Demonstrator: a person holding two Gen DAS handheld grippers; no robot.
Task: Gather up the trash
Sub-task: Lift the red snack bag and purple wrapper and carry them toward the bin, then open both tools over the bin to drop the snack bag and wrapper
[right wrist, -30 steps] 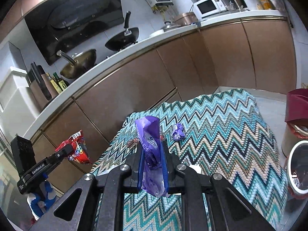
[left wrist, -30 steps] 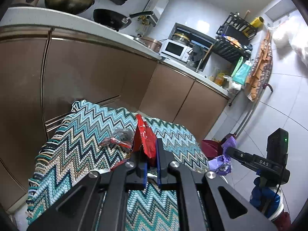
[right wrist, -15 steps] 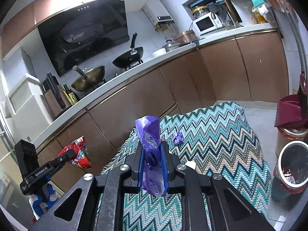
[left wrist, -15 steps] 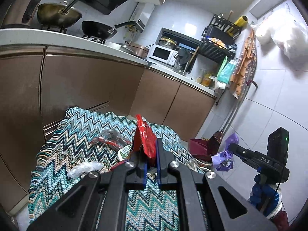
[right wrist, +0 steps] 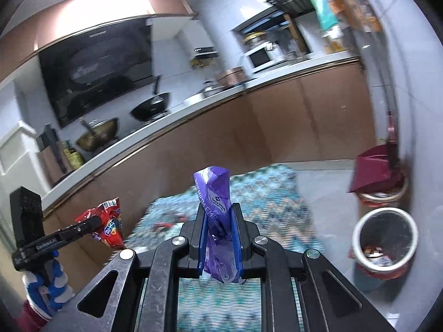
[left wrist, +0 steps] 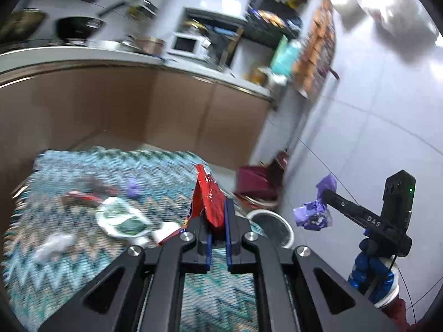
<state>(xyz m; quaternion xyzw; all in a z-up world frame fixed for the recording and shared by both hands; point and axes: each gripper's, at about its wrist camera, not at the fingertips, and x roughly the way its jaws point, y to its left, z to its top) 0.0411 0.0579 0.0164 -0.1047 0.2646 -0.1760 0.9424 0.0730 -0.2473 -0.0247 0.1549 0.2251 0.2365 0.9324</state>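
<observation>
My left gripper [left wrist: 217,215] is shut on a red snack wrapper [left wrist: 210,193] and holds it above the zigzag rug [left wrist: 83,249]. My right gripper [right wrist: 218,221] is shut on a purple wrapper [right wrist: 216,193]; it also shows in the left wrist view [left wrist: 313,213]. The round white-rimmed trash bin [right wrist: 384,235] stands on the floor at the right, and just past the left gripper [left wrist: 272,225]. Loose trash lies on the rug: a green-and-white wrapper [left wrist: 121,217], a clear wrapper [left wrist: 54,244], a red-and-clear wrapper [left wrist: 85,193], a small purple wrapper [left wrist: 134,185].
Brown kitchen cabinets [left wrist: 110,105] run along the far side of the rug under a counter [right wrist: 193,110] with pans. A dark red dustpan [right wrist: 373,171] leans by the wall behind the bin. The white tiled wall [left wrist: 373,138] is at the right.
Both grippers have risen and swung right towards the bin, each still holding its wrapper. The bin now shows in the left wrist view. The views are blurred by motion.
</observation>
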